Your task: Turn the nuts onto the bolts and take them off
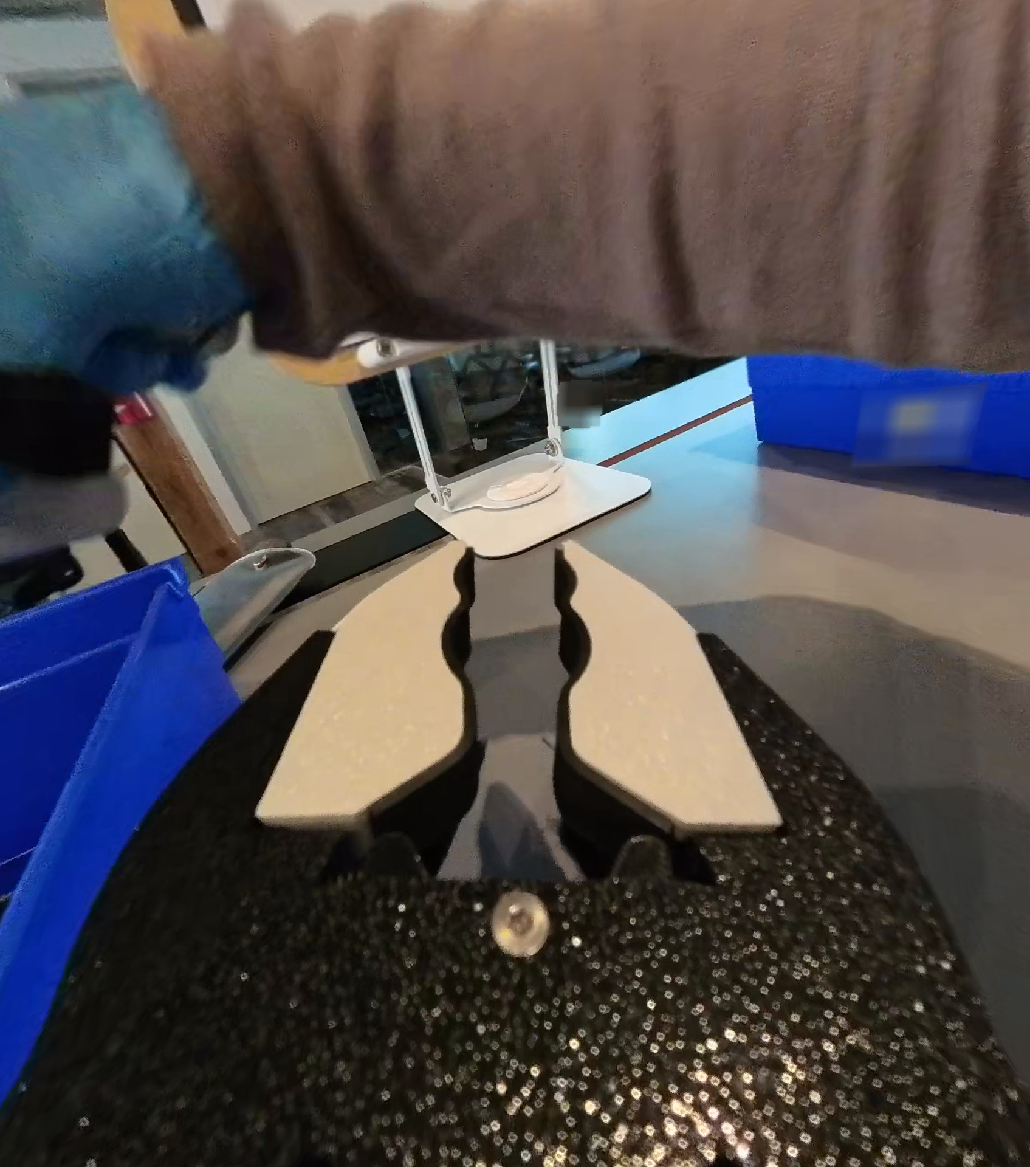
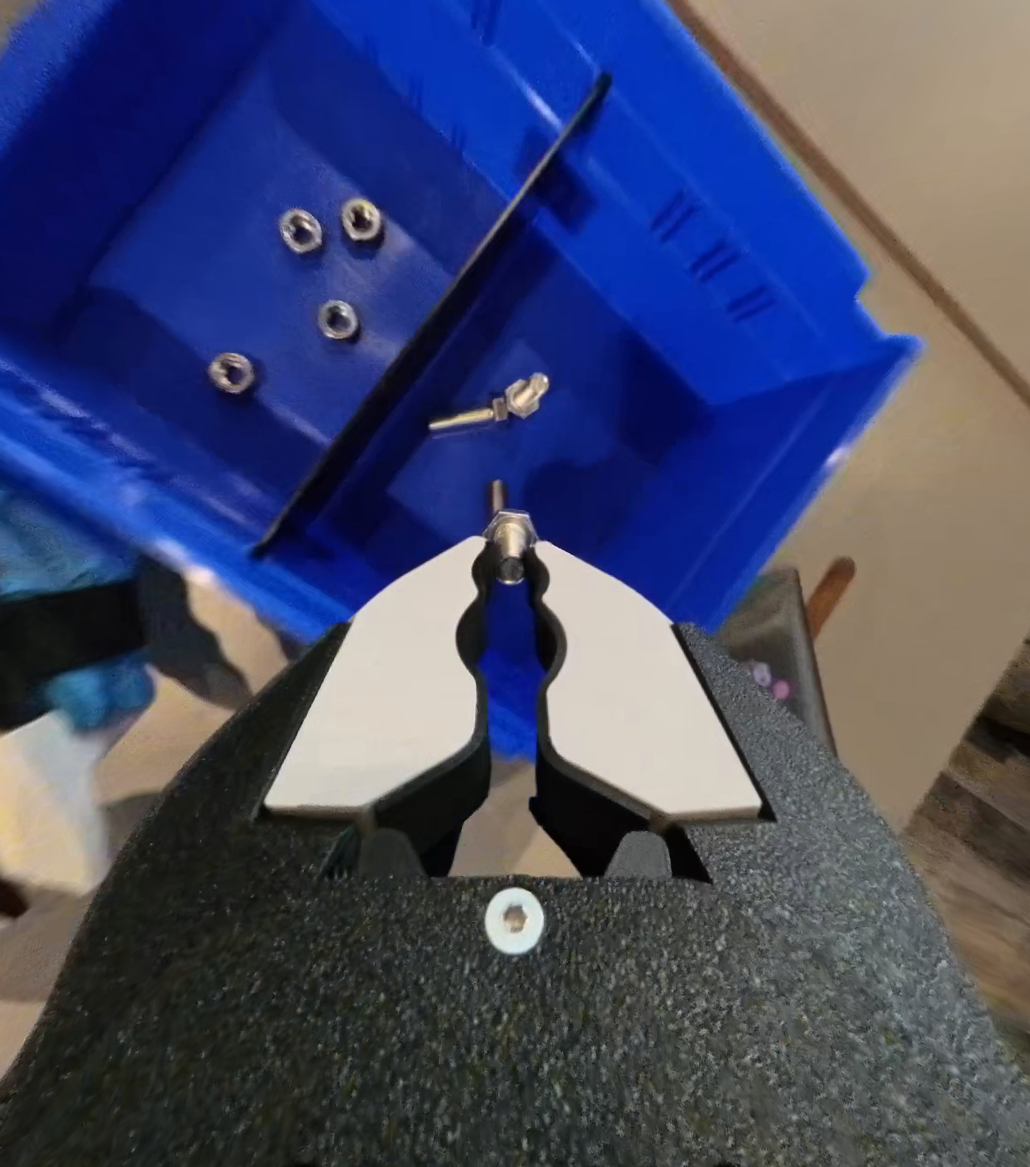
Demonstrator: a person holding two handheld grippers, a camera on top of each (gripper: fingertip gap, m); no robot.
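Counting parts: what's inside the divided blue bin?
Blue bin: four loose nuts in one compartment, one bolt with a nut on it in the other. The right gripper, holding another bolt, hides the near corner.

Bright blue bin (image 2: 657,391), shiny silver nuts (image 2: 338,317) inside. My right hand-held gripper (image 2: 509,556) is speckled black with pale grey fingers (image 2: 398,688). Grey bench (image 1: 815,556), brown sleeve (image 1: 626,189).

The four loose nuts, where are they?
In the right wrist view, the four nuts lie in the blue bin's left compartment, left of the black divider.
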